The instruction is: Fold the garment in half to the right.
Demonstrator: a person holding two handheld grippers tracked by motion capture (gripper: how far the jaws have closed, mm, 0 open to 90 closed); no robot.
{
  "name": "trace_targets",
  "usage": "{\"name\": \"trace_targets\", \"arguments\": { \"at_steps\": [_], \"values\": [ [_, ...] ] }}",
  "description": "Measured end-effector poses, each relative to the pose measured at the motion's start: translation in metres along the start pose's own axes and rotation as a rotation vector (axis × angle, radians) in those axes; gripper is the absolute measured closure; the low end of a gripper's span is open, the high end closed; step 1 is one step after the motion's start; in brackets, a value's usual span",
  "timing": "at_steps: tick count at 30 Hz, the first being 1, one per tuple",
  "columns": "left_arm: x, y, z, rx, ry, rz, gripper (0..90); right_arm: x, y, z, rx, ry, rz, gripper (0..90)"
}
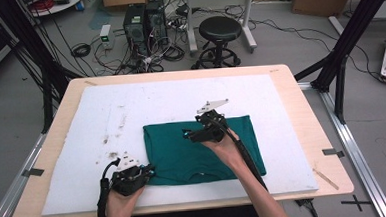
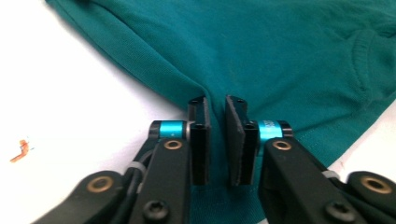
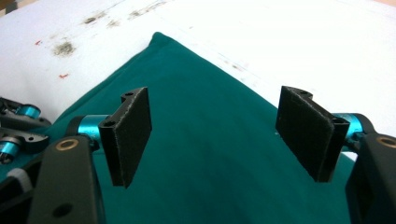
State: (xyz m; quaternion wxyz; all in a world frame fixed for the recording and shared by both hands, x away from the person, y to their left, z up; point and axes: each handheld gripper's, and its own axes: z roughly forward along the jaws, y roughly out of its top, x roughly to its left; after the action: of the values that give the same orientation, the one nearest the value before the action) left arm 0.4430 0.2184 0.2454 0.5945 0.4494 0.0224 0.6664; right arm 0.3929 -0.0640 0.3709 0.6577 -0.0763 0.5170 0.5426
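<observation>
A dark green T-shirt [image 1: 170, 149] lies folded into a rectangle on the white board [image 1: 130, 101], collar [image 1: 200, 175] toward the near edge. My left gripper [image 1: 149, 170] sits at the shirt's near left corner. In the left gripper view its jaws [image 2: 217, 101] stand nearly together, with a puckered fold of the shirt [image 2: 280, 56] pinched between the pads. My right gripper [image 1: 188, 135] hovers over the middle of the shirt, pointing left. Its jaws [image 3: 215, 98] stand wide apart above the cloth [image 3: 205, 163], holding nothing.
The white board covers most of a wooden table [image 1: 327, 131] and carries dirty smudges [image 1: 111, 154] at its left. Beyond the far edge are a black stool [image 1: 220, 32], computer towers [image 1: 144, 21] and loose cables on the floor. Black frame posts [image 1: 347, 35] stand at the sides.
</observation>
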Motion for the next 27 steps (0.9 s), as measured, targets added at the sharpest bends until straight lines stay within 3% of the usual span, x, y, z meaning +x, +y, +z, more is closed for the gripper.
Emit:
{"name": "trace_targets", "arguments": {
  "at_steps": [7,13,21,23,27],
  "values": [
    [0.002,0.0,0.0,0.001,-0.013,-0.016,83.5,0.003,0.009,0.026,0.011,0.043,-0.027,28.6],
    [0.003,0.0,0.0,0.001,-0.017,-0.017,83.5,0.01,0.024,0.048,0.042,0.055,-0.094,33.3],
    [0.003,0.0,0.0,0.002,-0.021,-0.015,83.5,0.015,0.038,0.088,0.079,0.101,-0.076,33.7],
    [0.003,0.0,0.0,0.002,-0.022,-0.02,83.5,0.017,0.041,0.097,0.097,0.088,-0.09,34.0],
    [0.003,0.0,0.0,0.001,-0.022,-0.02,83.5,0.022,0.045,0.108,0.106,0.108,-0.119,35.8]
  ]
}}
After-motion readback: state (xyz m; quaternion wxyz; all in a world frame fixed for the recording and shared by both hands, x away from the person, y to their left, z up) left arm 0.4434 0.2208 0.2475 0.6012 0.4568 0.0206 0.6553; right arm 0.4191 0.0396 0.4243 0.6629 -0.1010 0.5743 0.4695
